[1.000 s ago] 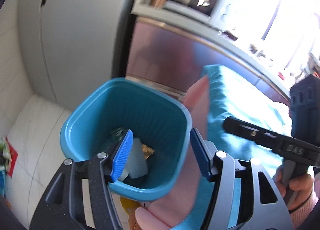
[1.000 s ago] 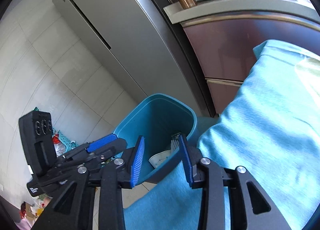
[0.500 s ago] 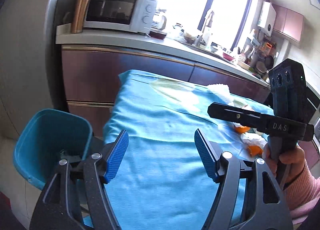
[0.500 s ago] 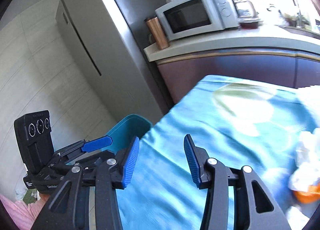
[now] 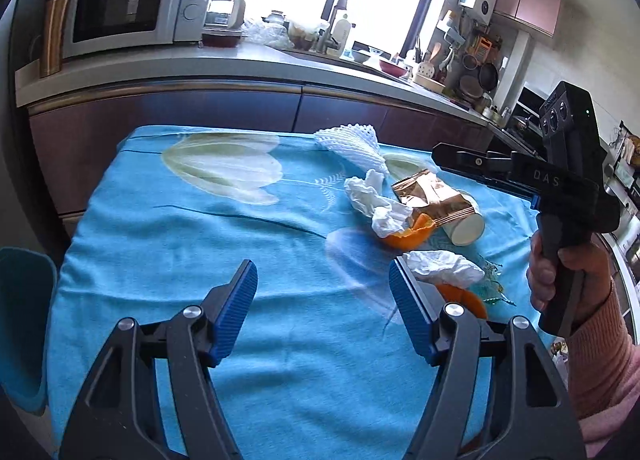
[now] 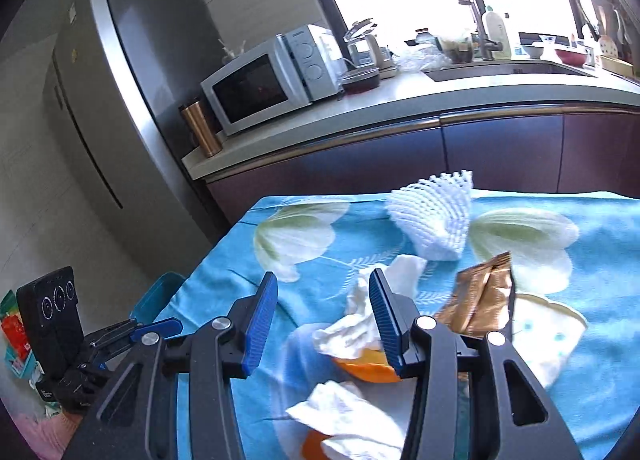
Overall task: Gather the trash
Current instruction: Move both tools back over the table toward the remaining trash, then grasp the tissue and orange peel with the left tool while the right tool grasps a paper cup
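Swung away from the bin, now only a blue edge at far left beside the table, where a second ago both views looked down into it. Left gripper wide and empty over bare cloth. Further right, trash in a loose cluster: foam net, tissue, peel, gold packet, cup, second tissue. Right gripper also wide, empty, just above the tissue and peel. Probably back for another load, tissue likeliest next
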